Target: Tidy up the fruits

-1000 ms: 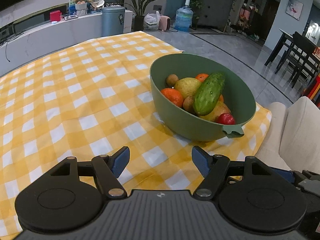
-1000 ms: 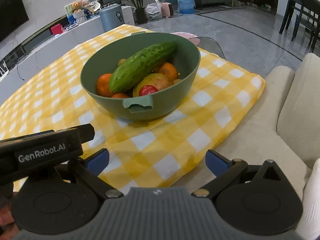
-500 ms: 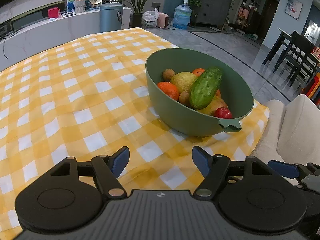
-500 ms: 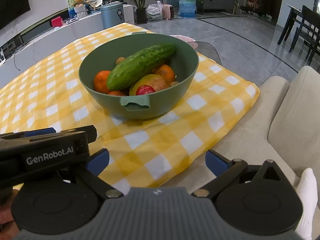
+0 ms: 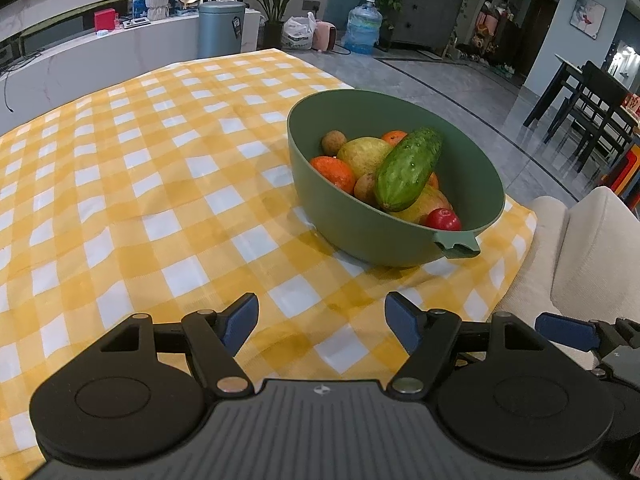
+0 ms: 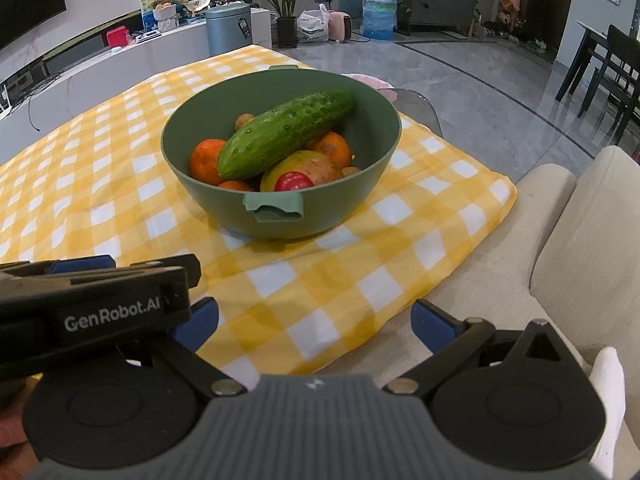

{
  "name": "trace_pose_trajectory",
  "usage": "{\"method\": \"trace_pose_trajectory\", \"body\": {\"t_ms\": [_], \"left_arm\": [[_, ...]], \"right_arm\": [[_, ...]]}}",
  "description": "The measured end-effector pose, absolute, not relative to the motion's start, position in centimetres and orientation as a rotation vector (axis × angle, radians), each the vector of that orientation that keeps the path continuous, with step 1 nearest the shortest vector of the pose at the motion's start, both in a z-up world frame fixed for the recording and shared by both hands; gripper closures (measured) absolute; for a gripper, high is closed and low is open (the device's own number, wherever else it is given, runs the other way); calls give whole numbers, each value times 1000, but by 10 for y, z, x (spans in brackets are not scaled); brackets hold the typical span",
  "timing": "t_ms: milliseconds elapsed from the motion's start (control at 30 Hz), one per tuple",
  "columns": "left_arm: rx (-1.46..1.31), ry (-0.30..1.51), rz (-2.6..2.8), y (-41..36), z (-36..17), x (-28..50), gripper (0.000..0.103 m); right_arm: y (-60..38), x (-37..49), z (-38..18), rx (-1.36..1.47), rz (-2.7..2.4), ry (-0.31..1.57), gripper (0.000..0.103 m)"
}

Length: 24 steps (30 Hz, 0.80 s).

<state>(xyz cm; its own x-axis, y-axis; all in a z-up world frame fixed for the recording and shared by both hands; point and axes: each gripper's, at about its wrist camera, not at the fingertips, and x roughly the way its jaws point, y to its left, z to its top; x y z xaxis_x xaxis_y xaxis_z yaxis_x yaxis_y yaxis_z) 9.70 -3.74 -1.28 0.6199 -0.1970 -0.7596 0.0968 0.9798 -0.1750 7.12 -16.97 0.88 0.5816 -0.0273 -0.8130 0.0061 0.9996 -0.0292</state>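
Note:
A green bowl [image 5: 460, 168] [image 6: 372, 120] stands on the yellow checked tablecloth [image 5: 160, 184] [image 6: 320, 280] near its right corner. A cucumber [image 5: 408, 168] [image 6: 286, 130] lies on top of oranges [image 5: 333, 168] [image 6: 206, 160], yellow-green fruits [image 5: 362, 154], small brown fruits and a red fruit [image 5: 443, 219] [image 6: 293, 181]. My left gripper [image 5: 322, 318] hovers open over the cloth, short of the bowl, nothing between its fingers. My right gripper [image 6: 316, 320] is open too, over the cloth's near edge. The left gripper's body [image 6: 92, 308] covers the lower left of the right wrist view.
A beige sofa [image 5: 592, 248] [image 6: 580, 240] sits right of the table. Behind the table are a white low cabinet [image 5: 100, 60], a blue-grey bin [image 5: 221, 28], a potted plant and a water jug [image 5: 362, 26]. Dark dining chairs [image 5: 592, 108] stand at the far right.
The bowl's place shifts a little in both views and the right wrist view tilts slightly. Both grippers stay open and empty.

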Motion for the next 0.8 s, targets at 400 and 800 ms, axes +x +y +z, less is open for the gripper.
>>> {"method": "trace_pose_trajectory", "body": {"t_ms": [400, 800], "left_arm": [[-123, 887, -173, -40, -13, 95, 18], [-124, 889, -169, -42, -11, 92, 18]], "right_arm": [[-170, 70, 10, -45, -20, 940, 4], [-167, 69, 11, -41, -9, 942, 4]]}}
